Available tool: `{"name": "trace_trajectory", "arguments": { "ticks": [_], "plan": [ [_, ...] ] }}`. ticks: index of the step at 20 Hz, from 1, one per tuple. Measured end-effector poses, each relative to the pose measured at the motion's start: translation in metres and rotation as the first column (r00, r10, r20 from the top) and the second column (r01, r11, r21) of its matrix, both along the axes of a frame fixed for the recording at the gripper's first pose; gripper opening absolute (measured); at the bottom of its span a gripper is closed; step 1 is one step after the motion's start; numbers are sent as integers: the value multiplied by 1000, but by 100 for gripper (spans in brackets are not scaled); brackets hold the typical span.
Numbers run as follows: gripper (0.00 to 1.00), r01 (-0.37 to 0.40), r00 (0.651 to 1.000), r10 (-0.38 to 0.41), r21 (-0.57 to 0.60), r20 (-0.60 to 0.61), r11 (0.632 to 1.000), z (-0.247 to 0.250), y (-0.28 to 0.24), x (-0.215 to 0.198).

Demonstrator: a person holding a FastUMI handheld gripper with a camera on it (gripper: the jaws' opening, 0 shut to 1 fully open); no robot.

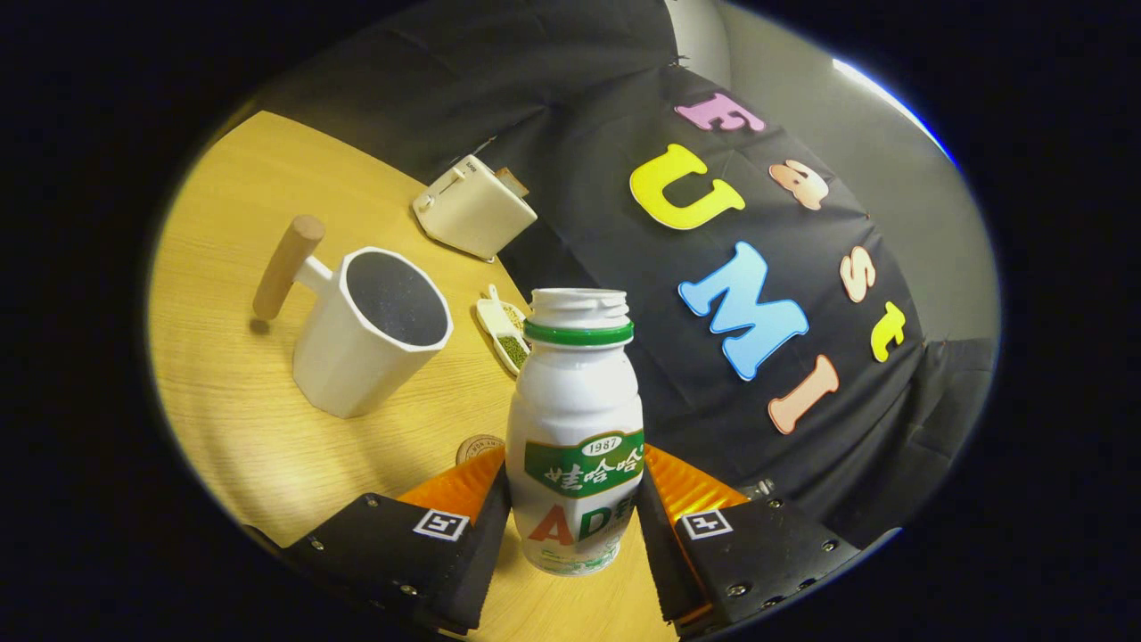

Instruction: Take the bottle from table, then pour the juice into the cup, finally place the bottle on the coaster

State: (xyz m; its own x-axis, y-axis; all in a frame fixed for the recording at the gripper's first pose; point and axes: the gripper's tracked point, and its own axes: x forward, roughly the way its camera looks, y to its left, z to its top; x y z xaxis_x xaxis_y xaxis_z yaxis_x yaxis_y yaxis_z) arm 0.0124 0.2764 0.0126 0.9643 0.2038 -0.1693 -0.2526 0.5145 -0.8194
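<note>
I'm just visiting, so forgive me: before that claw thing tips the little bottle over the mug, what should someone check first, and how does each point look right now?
1. Grip: both fingers of the gripper press the bottle at its sides: ok.
2. Bottle mouth open, no cap on it: ok.
3. Cup upright, mouth open, ahead of the fingers: ok.
4. Bottle clear of the table: cannot tell.
5. Path to the cup: the small dish of green bits lies beside it, apart: ok.
6. Coaster free for later: partly hidden behind a finger, cannot tell.
</note>
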Motion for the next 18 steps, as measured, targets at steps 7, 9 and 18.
{"name": "trace_trajectory", "arguments": {
  "ticks": [7,9,18],
  "plan": [
    [71,-6,998,15,-161,54,987,7,8,5],
    [71,-6,997,21,-204,71,979,8,9,6],
    [72,-14,992,56,-342,112,939,13,16,10]
  ]
}}
